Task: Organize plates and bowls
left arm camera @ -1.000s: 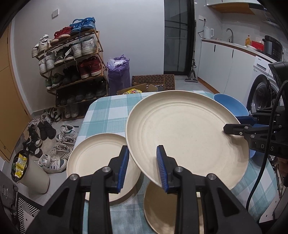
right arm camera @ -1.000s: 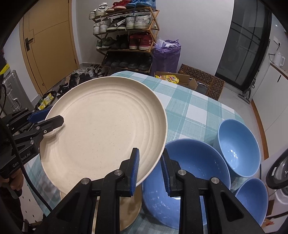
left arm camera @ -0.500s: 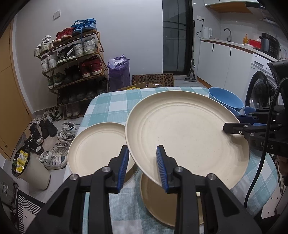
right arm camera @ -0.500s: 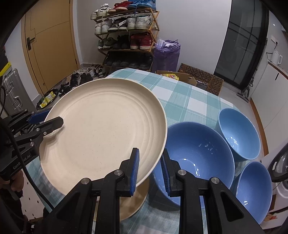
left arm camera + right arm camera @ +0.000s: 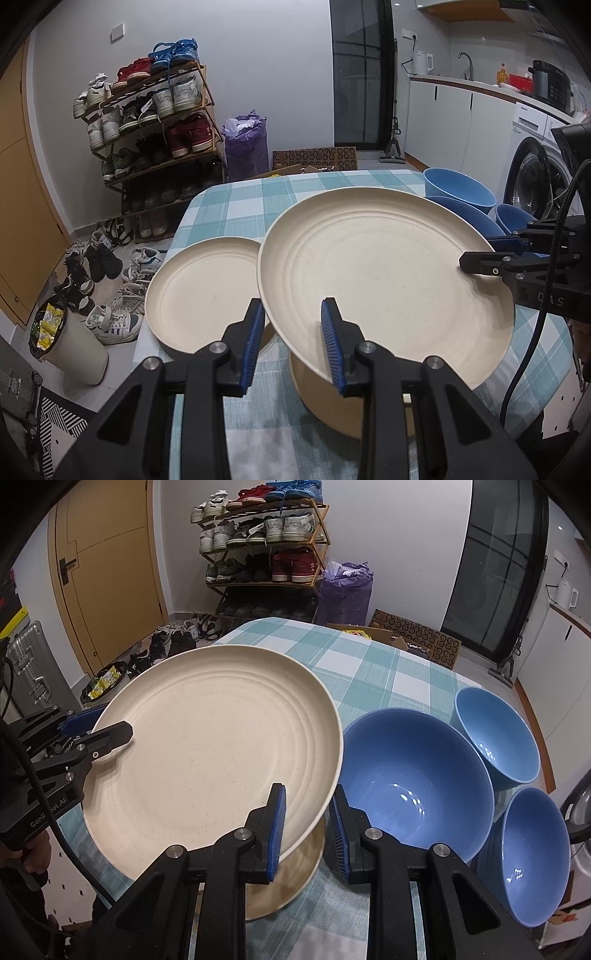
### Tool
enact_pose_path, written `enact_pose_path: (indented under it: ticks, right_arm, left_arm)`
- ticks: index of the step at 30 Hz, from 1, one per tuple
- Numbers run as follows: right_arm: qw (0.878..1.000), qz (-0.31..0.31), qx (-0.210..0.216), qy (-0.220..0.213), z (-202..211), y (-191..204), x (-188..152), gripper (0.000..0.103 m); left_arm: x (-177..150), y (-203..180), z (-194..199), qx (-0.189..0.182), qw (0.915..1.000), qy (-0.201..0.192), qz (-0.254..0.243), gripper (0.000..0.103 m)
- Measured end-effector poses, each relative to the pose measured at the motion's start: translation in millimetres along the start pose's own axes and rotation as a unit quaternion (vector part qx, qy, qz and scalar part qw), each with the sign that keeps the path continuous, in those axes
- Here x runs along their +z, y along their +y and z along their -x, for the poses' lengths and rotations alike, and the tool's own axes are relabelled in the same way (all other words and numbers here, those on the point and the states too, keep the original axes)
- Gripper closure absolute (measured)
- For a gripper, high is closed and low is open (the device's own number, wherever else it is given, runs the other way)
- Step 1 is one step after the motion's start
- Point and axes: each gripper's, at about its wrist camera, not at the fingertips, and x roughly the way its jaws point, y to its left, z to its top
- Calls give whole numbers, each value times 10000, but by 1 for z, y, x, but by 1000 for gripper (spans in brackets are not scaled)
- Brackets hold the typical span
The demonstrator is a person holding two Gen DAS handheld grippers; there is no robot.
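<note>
A large cream plate is held in the air between both grippers, also seen in the right wrist view. My left gripper is shut on its near rim; my right gripper is shut on the opposite rim. A second cream plate lies on the checked table to the left. A third cream plate lies under the held one. Three blue bowls stand on the right: a large one, a far one and a near one.
The table has a teal checked cloth. Beyond it stand a shoe rack, a purple bag and a cardboard box. Shoes and a bin are on the floor at left. A washing machine is at right.
Both grippers have risen and pulled back with the large plate. The plate now sits higher above the table, and more of the blue bowls and the plate underneath show.
</note>
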Motion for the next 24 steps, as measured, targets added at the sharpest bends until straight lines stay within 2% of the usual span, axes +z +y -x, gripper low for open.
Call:
enact_pose_path:
  ticks: [24]
  right_arm:
    - [9995,-147,-24,265,-20,10,-48,79]
  left_arm:
    - [-36,-2,-16,-131,9997,129,138,73]
